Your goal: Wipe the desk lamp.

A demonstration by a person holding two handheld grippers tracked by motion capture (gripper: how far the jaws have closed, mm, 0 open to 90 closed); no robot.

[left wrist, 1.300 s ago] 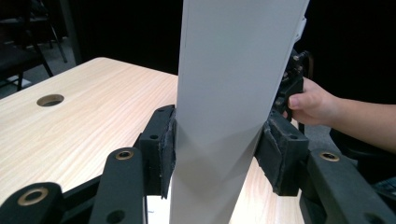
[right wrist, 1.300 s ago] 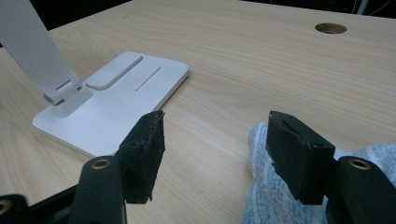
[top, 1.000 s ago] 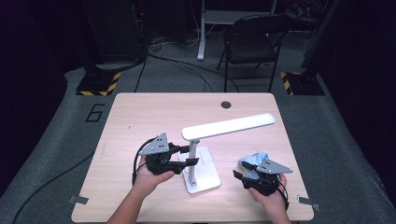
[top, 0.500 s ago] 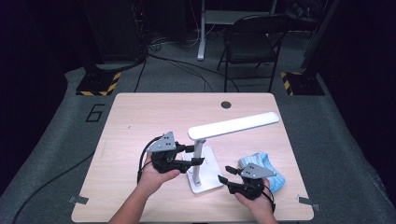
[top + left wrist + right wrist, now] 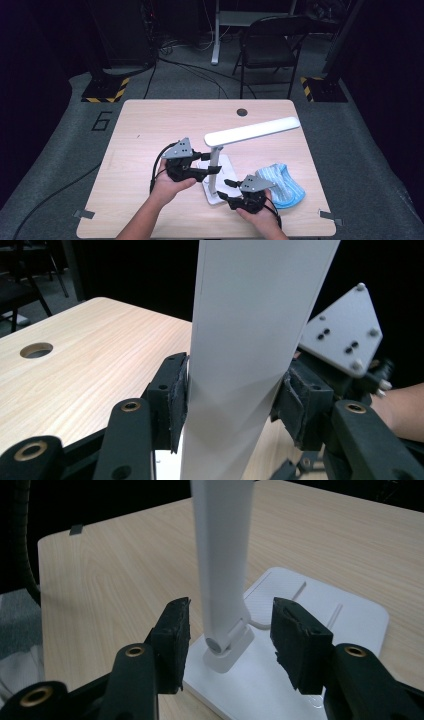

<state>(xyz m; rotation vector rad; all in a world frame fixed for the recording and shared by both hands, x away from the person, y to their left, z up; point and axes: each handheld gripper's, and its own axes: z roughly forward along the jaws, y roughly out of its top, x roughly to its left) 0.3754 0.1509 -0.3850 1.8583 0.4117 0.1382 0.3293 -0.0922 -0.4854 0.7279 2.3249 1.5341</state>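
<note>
A white desk lamp (image 5: pixel 220 165) stands on the near middle of the wooden table (image 5: pixel 150 130). The left gripper (image 5: pixel 209 169) holds the lamp's thin upright post, and in the left gripper view its two black jaws press flat on both sides of the post (image 5: pixel 240 390). I think it holds there to keep the lamp from tipping while the other hand works.

The right gripper (image 5: pixel 229 189) sits low at the near side of the lamp's base (image 5: pixel 216 196). In the right gripper view its jaws stand wide apart, one on each side of the small hinge (image 5: pixel 220 642) where the post meets the base. They do not touch the lamp. It looks ready to pinch the bottom of the post, maybe to fold the lamp or hold it down.

The lamp is smooth, hard white plastic. Its base is a flat square with round corners and a few thin grooves (image 5: pixel 332 615) on top. The post is flat and narrow like a ruler. The long head (image 5: pixel 252 131) on top sticks out to the right, high over the table.

The jaw pads (image 5: pixel 176 400) are black and look rough and a bit worn, like rubber, so they grip well.

A soft blue and white striped cloth (image 5: pixel 282 184) lies crumpled on the near right of the table, just beside the right hand (image 5: pixel 260 215). The table top is pale wood with fine lines and has a round hole (image 5: pixel 242 112) near the far edge.
</note>
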